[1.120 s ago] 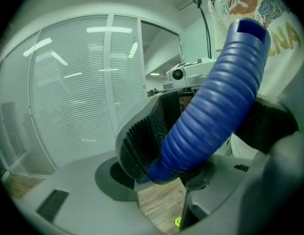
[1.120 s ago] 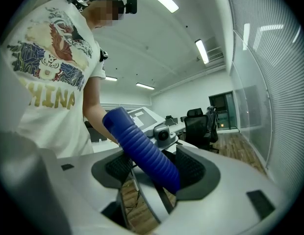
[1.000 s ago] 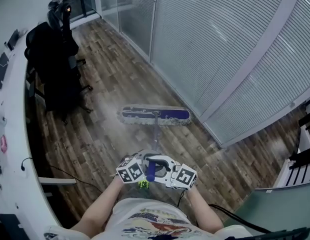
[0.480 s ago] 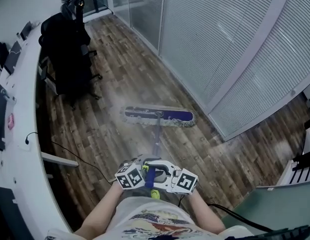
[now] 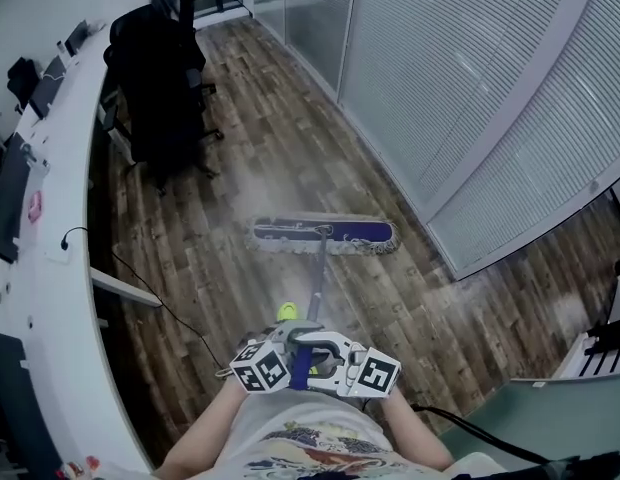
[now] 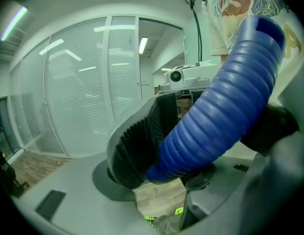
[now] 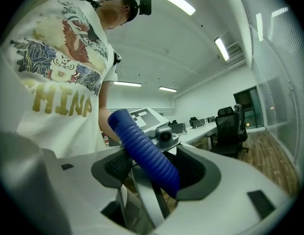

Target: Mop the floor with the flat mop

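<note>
The flat mop point(image 5: 319, 273) is seen with its mop head point(image 5: 325, 236) lying flat on the wood floor point(image 5: 250, 158), straight ahead of both tongs and well apart from them. The head's long axis is set crosswise to the pole point(image 5: 316, 293), which runs from the head's middle back to the blue ribbed grip point(image 5: 301, 358) at the person's waist.

The left tongs point(image 5: 286, 352) are clamped on that grip from 1 side and the right tongs point(image 5: 326, 354) from the other. In each gripper view the grip is seen pressed between the pads. Neither can be judged nearer the head.

The coming stroke is judged to run along the pole's line, with the head's right end near the blind-covered glass partition point(image 5: 460, 108).

No brand can be read on the mop. Only "CHINA" is readable, printed on the person's T-shirt point(image 7: 54, 82).
</note>
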